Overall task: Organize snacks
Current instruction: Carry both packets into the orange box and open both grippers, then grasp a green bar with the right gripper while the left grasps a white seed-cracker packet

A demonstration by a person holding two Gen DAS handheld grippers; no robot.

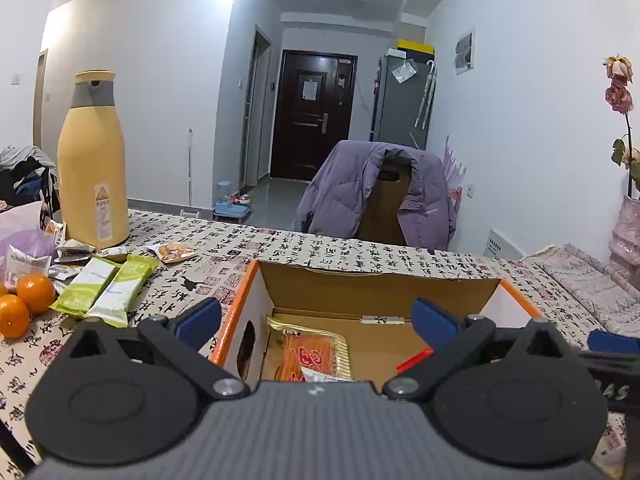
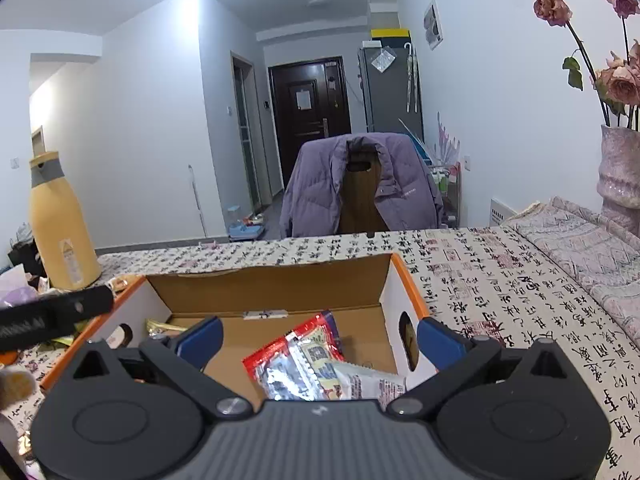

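An open cardboard box with orange rims stands on the table; it also shows in the right wrist view. Inside lie an orange-and-gold snack packet and red and white snack packets. My left gripper is open and empty over the box's left part. My right gripper is open and empty over the box's right part. Two green snack bars, a small orange packet and several loose packets lie on the table left of the box.
A tall yellow thermos stands at the far left, with oranges near it. A chair with a purple jacket stands behind the table. A vase of dried roses stands at the right on a folded cloth.
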